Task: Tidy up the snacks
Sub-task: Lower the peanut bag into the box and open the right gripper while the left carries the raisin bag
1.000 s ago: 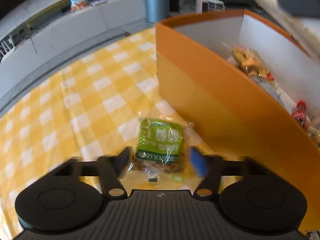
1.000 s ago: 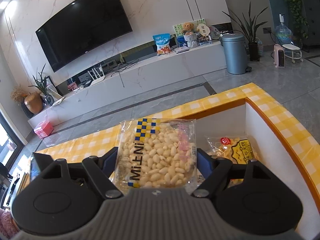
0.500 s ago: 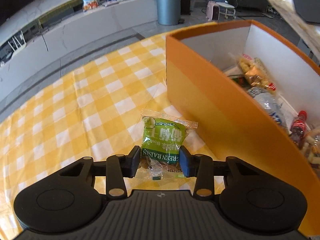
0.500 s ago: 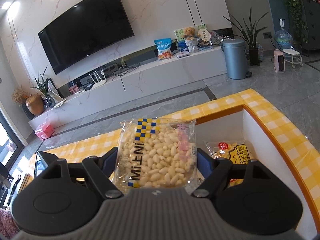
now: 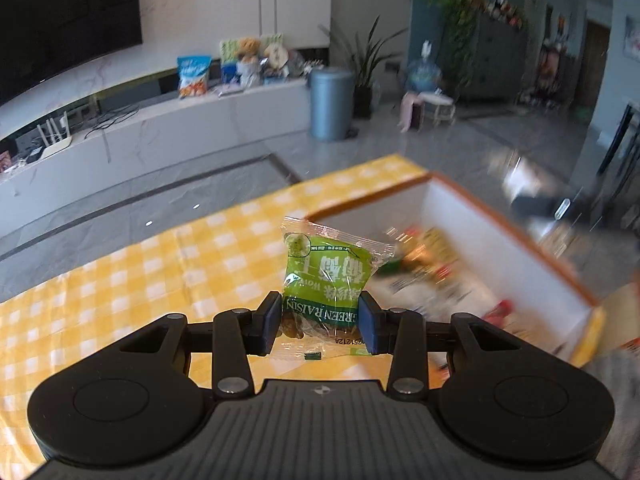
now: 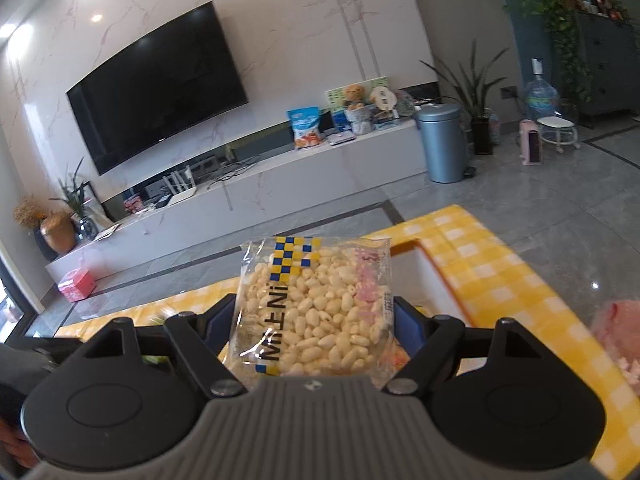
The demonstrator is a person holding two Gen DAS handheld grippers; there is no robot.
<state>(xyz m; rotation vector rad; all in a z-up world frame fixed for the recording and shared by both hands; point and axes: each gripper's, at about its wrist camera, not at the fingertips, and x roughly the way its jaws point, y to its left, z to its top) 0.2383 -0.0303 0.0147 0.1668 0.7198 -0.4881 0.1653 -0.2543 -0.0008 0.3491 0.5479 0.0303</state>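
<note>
Two packets are riding in my hands at once. I am gripping the green raisin packet [image 5: 326,280] low down in the left gripper [image 5: 320,322], jaws clenched on its bottom part, and it is hanging clear above the yellow checked table [image 5: 120,288], just beside the near corner of the orange box [image 5: 520,240] where other snacks are lying. I am holding the puffed-grain packet [image 6: 316,312] in the right gripper [image 6: 314,330], jaws set wide and pressing its two sides, with a white inner wall of the box showing behind it. Both wrappers are looking slick and soft to me, so I am expecting the raisin packet could slide out if I swing too sharply, and either packet could catch the box rim and land outside if I am releasing too early
</note>
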